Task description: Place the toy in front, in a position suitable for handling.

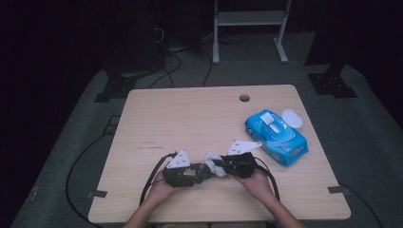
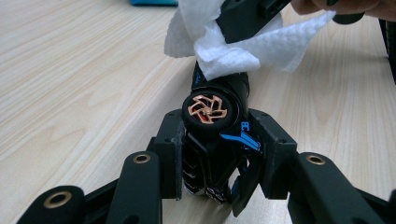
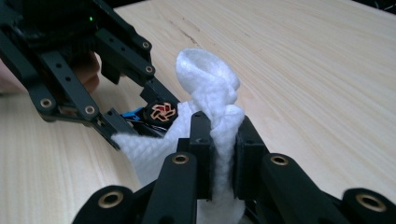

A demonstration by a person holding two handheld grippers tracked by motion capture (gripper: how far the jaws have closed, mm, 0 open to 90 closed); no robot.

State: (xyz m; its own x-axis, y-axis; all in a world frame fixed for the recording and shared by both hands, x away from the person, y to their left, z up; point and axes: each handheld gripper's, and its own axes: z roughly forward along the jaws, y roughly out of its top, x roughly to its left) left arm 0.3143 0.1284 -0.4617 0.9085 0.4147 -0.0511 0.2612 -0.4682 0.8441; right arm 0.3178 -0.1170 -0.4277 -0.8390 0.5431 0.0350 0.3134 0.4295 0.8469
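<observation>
Jaws of the left gripper are squeezed on a black toy car. A white wipe is pinched tight by the right gripper and pressed against it. Wiping seems underway; next, the wipe likely must be rubbed along the car above the table.

Left tongs: gripping a black toy car, jaws clamping its sides, pointing toward the right tongs.
Right tongs: pinching a white wipe, pressing it against the toy car.

Toy car front hidden under white wipe.
</observation>
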